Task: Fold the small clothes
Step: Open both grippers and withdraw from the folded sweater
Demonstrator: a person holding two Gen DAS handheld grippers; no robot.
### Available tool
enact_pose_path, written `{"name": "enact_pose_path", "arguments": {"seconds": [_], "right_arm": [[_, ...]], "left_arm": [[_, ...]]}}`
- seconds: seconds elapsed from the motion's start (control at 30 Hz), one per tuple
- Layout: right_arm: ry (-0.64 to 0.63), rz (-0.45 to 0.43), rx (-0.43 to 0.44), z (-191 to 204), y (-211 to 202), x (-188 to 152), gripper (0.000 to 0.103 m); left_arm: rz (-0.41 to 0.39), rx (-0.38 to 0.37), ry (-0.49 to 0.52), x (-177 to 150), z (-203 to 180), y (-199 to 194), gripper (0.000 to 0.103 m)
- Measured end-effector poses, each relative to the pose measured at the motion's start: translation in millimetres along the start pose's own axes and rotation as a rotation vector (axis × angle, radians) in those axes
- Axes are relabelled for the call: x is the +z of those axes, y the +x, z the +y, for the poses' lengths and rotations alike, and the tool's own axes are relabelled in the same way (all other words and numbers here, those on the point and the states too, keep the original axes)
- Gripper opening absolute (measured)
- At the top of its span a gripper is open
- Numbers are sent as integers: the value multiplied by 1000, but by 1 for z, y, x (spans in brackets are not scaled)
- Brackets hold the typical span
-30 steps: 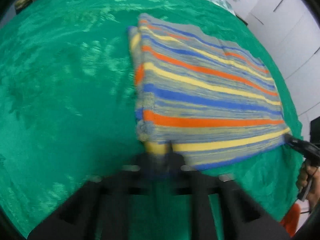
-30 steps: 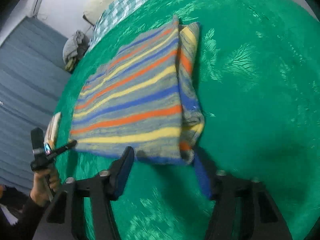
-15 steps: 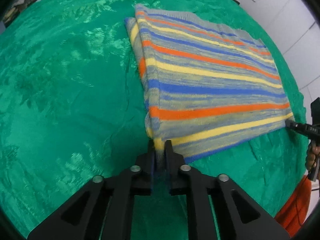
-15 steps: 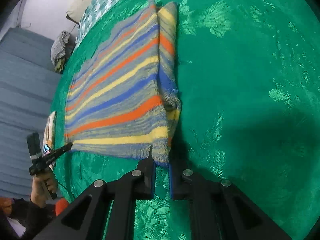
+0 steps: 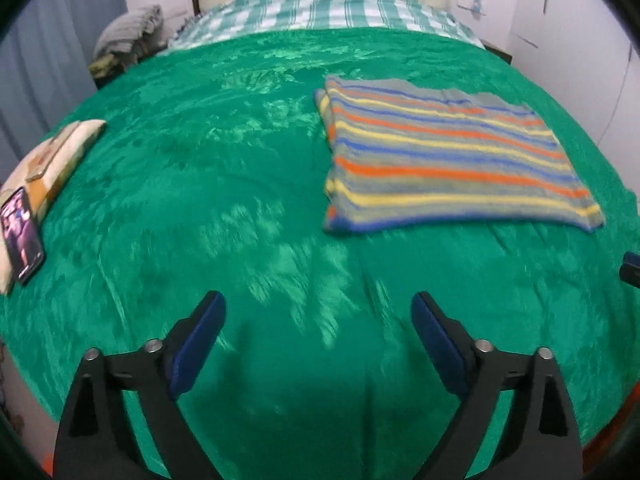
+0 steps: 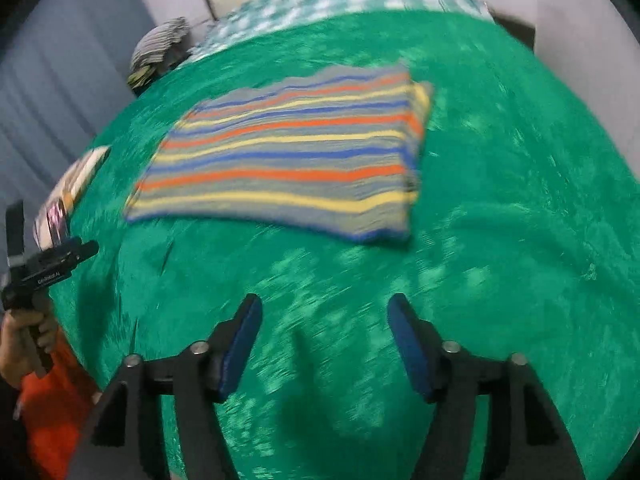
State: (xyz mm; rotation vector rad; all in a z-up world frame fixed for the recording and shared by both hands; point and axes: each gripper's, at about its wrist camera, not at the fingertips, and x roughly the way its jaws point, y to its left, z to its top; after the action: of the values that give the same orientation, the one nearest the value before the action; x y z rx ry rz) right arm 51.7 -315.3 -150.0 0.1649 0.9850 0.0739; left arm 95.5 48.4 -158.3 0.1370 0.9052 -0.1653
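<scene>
Both jaws apart and empty: left gripper [image 5: 318, 312] and right gripper [image 6: 324, 314] hover over bare green blanket [image 5: 180, 184], well short of the striped sweater [image 5: 444, 160], which lies flat, looks folded once along one side (blurry, hard to confirm). Between folds, I'd judge; next move needs regrasping two corners of one edge to fold it over
</scene>
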Motion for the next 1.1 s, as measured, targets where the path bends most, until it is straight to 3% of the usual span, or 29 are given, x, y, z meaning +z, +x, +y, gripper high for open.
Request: {"name": "enact_pose_path", "arguments": {"seconds": [0.07,0.13,0.2,0.27,0.4,1.1], "right_arm": [[-58,-35,-86,20,5,-16,83],[-87,-29,-153,32,17,-34,86],[-57,-4,-164,31,32,-52,94],[-35,-69,-191,32,32,-68,101],[-56,-121,-228,35,36,-79,102],[-53,-107,-236,40,37,-79,103]], "left_arm": [[19,25,27,-13,-14,11,99],[74,25,40,-27,-22,25,100],[33,30,33,-37,-21,27,102],[23,15,35,-39,-18,30,102],[19,-6,19,-39,-11,36,102],[9,7,28,-47,-22,32,102]]}}
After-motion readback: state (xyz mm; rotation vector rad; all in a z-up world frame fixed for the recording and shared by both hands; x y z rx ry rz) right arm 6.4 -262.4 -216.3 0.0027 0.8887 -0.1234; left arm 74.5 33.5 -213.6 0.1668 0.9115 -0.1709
